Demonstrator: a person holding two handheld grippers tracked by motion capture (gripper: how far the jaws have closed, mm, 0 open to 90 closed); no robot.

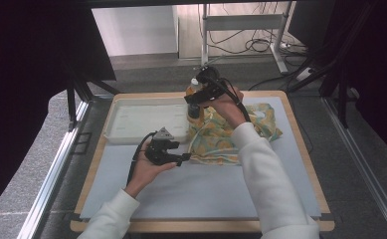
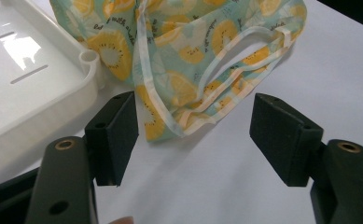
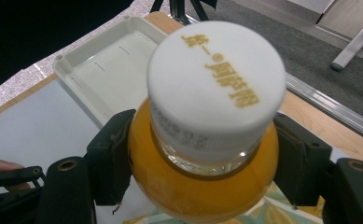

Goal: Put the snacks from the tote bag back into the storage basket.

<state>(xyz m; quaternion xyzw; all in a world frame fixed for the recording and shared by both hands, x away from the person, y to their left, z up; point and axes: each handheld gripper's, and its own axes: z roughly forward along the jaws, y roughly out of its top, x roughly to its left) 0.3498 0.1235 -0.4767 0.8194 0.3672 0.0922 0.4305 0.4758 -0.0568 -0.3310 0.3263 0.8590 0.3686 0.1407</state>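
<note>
Over the bag (image 1: pixel 231 134) at the bench's far side, our right claw (image 3: pixel 202 154) grips the upright bottle (image 3: pixel 207 140) below its cap; tray (image 1: pixel 141 119) sits just left. Our left claw (image 2: pixel 193 135) gapes empty, facing the bag's near edge.
</note>
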